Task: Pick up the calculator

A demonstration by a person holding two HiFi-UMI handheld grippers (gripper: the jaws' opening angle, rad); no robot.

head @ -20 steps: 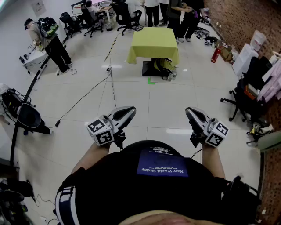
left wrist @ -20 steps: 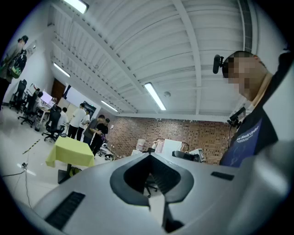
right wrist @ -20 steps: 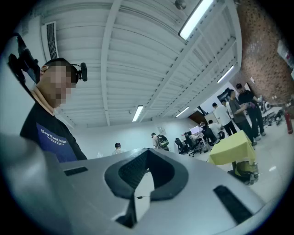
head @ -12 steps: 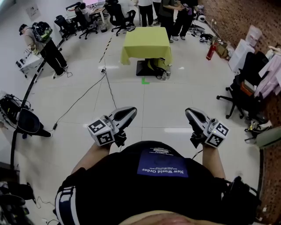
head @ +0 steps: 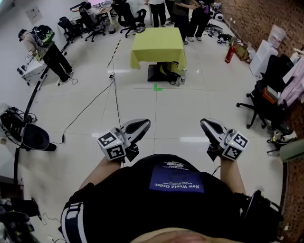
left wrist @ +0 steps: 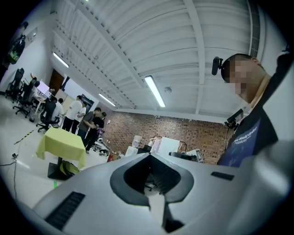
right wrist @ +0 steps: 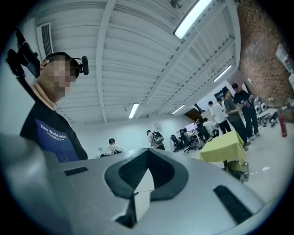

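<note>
No calculator shows in any view. My left gripper (head: pixel 143 125) and right gripper (head: pixel 205 123) are held level at waist height, just in front of the person's dark shirt, both pointing out over the white tiled floor. Each is shut with nothing between its jaws. In the left gripper view the left gripper (left wrist: pixel 149 157) has its jaws meeting at the tip, and the right gripper (right wrist: pixel 146 153) in its own view stands the same. A table under a yellow cloth (head: pixel 158 45) stands far ahead; its top looks bare from here.
A black cable (head: pixel 95 102) runs across the floor ahead on the left. A person wearing a headset (head: pixel 47 47) stands far left, and several people (head: pixel 185 14) behind the table. Office chairs (head: pixel 259 107) and clutter line the brick wall on the right. Black equipment (head: pixel 28 135) sits at left.
The head view has shifted slightly, so the yellow table sits a little further left and higher. Both grippers stay shut in about the same place before the body.
</note>
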